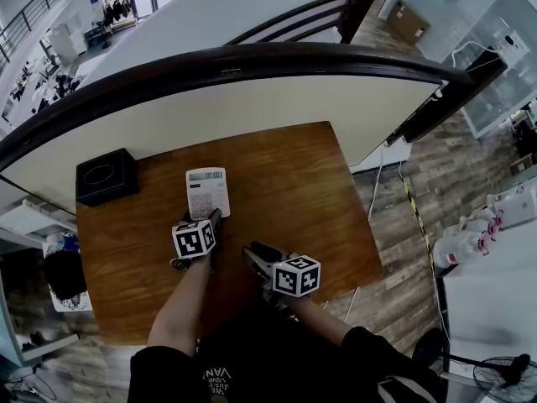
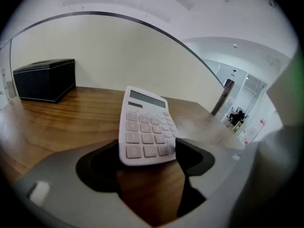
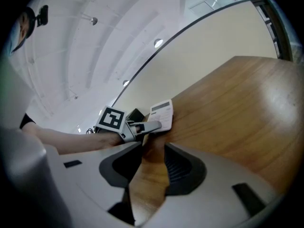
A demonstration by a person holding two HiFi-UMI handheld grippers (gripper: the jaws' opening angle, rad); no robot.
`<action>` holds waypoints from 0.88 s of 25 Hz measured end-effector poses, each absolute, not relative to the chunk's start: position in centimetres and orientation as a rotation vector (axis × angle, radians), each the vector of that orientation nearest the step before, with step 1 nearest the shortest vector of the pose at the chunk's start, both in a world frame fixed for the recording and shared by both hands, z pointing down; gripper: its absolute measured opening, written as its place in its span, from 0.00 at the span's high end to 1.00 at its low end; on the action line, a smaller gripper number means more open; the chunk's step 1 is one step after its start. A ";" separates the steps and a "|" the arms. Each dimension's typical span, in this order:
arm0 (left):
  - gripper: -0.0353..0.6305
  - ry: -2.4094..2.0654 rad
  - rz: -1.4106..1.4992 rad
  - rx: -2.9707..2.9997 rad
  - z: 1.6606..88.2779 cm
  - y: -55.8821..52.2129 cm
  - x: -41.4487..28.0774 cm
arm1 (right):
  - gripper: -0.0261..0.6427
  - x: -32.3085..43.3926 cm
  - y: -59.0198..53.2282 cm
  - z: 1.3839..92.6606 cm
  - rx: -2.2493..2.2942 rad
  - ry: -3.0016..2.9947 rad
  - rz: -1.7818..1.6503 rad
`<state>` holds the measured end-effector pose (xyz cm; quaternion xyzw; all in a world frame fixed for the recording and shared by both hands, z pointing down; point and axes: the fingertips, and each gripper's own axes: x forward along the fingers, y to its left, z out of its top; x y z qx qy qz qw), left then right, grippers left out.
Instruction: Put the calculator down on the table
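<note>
Your left gripper point(image 1: 215, 219) stands spread around the near end of the calculator point(image 1: 207, 191), which lies on the wooden surface point(image 1: 294, 183). Your right gripper point(image 3: 153, 156) hovers close by, jaws apart and empty.

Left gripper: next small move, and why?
Probably draw the left gripper straight back toward the person. The calculator already seems to rest on the table, with its near end between jaws that look spread clear of its sides.
</note>
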<state>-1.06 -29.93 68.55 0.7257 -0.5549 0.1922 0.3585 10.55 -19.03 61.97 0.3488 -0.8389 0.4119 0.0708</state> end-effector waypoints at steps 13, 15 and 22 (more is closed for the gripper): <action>0.36 -1.466 0.580 1.887 68.9 -29.1 -1.9 | 0.78 10.7 -18.6 61.9 1.058 -2.526 1.237; 0.36 -1.466 0.573 1.882 68.9 -28.9 -2.1 | 0.78 10.7 -18.5 61.8 1.064 -2.525 1.236; 0.36 -1.419 0.523 1.950 67.7 -28.3 -1.8 | 0.78 10.4 -17.6 61.2 1.110 -2.521 1.225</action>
